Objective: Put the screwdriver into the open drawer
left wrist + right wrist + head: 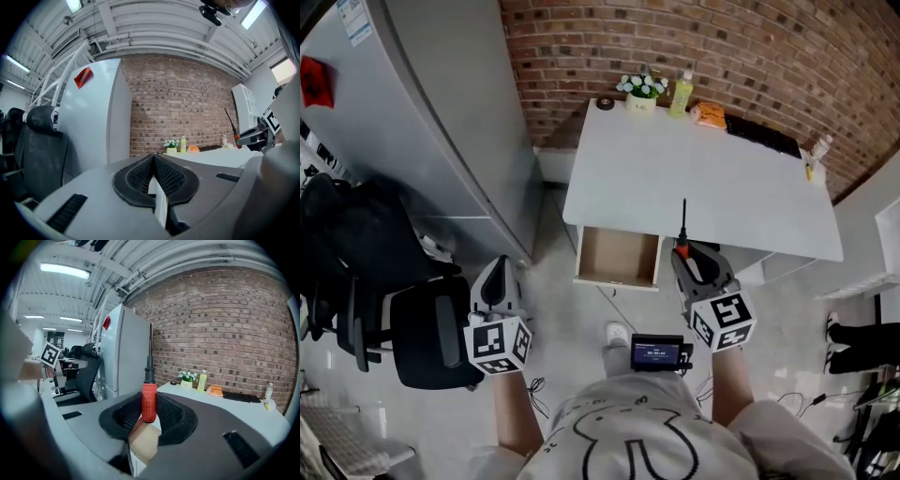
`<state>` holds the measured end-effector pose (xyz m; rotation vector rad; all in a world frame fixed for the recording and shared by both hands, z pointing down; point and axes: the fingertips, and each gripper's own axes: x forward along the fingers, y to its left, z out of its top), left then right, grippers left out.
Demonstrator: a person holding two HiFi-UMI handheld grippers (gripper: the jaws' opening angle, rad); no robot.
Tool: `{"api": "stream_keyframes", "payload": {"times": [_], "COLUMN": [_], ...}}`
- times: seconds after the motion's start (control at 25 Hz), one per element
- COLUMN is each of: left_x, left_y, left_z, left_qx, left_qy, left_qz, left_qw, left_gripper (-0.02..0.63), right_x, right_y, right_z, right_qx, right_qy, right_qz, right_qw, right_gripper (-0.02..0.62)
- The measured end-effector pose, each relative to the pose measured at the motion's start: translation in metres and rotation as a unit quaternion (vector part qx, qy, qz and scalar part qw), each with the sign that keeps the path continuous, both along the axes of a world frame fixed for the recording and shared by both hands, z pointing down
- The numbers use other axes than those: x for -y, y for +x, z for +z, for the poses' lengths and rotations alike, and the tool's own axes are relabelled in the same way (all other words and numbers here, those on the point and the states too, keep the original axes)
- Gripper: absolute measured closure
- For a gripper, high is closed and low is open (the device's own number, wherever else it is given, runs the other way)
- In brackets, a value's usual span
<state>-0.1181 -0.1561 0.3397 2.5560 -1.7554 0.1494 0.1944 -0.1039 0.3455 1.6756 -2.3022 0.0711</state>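
A tall grey refrigerator [422,122] stands off the white table's [703,178] left edge, with a black chair [422,328] near it on the floor. The open drawer [619,256] juts from the left part of the table's near edge, and its inside looks bare. The left gripper [495,269] hangs above the chair, its jaws pressed together with nothing between them. The right gripper [686,255], just right of the drawer, clamps the screwdriver [682,234] by its red handle, with the shaft pointing over the table's near edge. A flower pot [642,94] and a yellow bottle [680,94] sit along the far edge.
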Motion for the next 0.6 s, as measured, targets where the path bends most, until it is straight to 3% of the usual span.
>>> {"api": "stream_keyframes", "payload": {"times": [0.32, 0.6], "left_x": [0.069, 0.085], "left_y": [-0.003, -0.008], "left_z": [0.014, 0.034], "left_qx": [-0.003, 0.004], "left_qy": [-0.025, -0.048], "left_qz": [-0.066, -0.099], "left_qw": [0.9975, 0.9939], "left_gripper": [0.595, 0.595], "right_x": [0.104, 0.145], "right_y": [0.002, -0.013], "right_z": [0.009, 0.031], "right_qx": [-0.001, -0.006], "right_qy": [-0.027, -0.055], "right_qz": [-0.064, -0.114], "right_qw": [0.998, 0.992], "right_gripper": [0.5, 0.5]}}
